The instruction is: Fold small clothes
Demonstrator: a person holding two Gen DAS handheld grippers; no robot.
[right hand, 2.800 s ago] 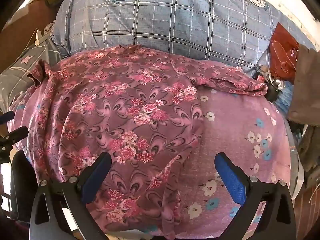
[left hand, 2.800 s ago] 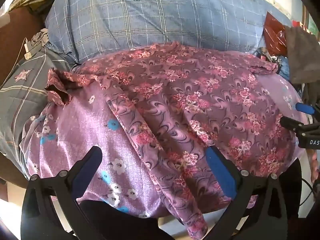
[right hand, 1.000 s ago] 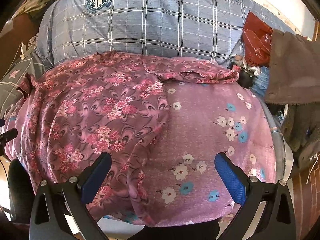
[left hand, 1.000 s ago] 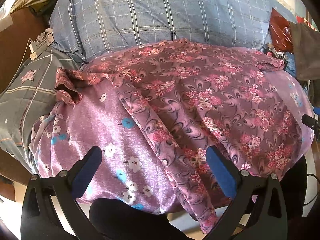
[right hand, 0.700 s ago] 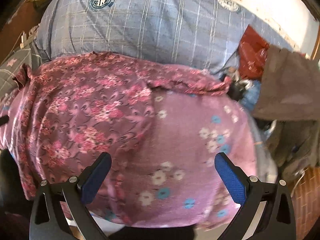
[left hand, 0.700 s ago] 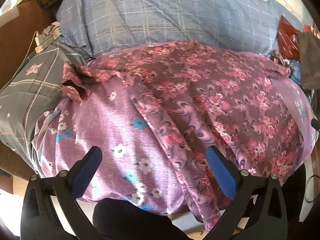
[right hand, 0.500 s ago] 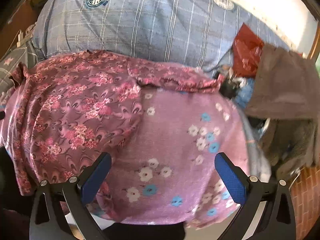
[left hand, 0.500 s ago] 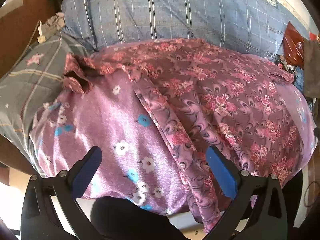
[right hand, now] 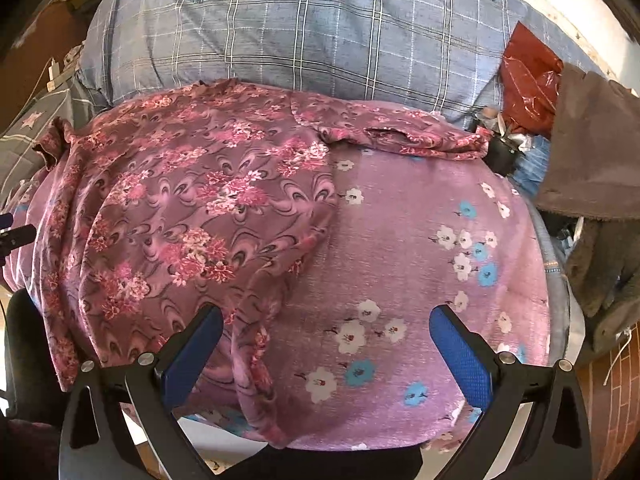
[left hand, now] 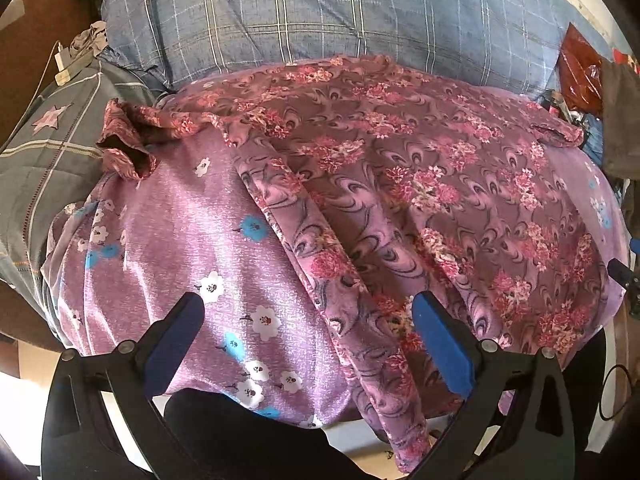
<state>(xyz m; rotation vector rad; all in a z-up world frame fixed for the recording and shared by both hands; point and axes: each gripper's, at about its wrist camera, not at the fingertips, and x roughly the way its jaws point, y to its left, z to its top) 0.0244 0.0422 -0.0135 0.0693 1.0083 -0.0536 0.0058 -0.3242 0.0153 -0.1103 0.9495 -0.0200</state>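
Both tongs hang apart and empty: ahead of the left gripper [left hand: 307, 332] the rose-patterned garment [left hand: 400, 184] lies spread on the lilac flowered blanket [left hand: 168, 248], its hem trailing down just inside the right-hand finger. Only the left view shows the crumpled sleeve [left hand: 124, 140] far ahead to the left. The right gripper [right hand: 326, 340] alone shows the other sleeve [right hand: 404, 136] lying flat ahead, pointing right, and a red bag [right hand: 528, 80] beyond.

— What carries it all?
— A bed [right hand: 304, 36] in blue plaid cover. A lilac cloth [right hand: 404, 248] with white and blue flowers is spread on it.
— And on the cloth?
— A pink floral garment [left hand: 400, 184], lying flat, its hem hanging over the near edge.
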